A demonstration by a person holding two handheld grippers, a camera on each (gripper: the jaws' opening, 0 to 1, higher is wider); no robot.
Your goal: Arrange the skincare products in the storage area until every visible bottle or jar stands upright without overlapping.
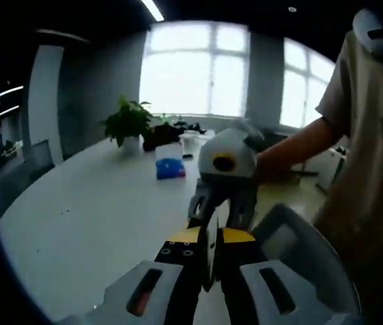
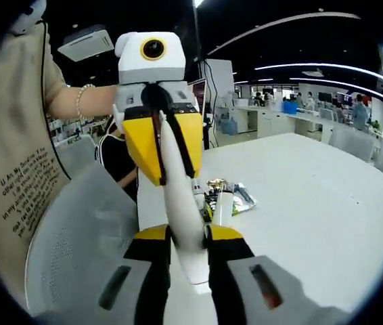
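Now, on the left: left tool (image 1: pixel 208 238) closed narrow on one end of a long white tube (image 1: pixel 209 257), held in the air over the near edge of the white counter (image 1: pixel 90 217). Far behind, by the far edge, a potted plant (image 1: pixel 127 122) and a blue box (image 1: pixel 170 168).

Moving right: right tool (image 2: pixel 190 237) clamped narrow on the other end of the same tube, facing the left one nose to nose. Further right, flat on the counter, some shiny packets (image 2: pixel 235 193). Impossible to tell which place serves as the storage area.

Probably a hand-over or a re-grip in the air. Danger from here:
- Pulling or twisting against each other, bending the perhaps soft tube or slipping it free.
- Releasing both ends too early, dropping it flat on the counter instead of upright.
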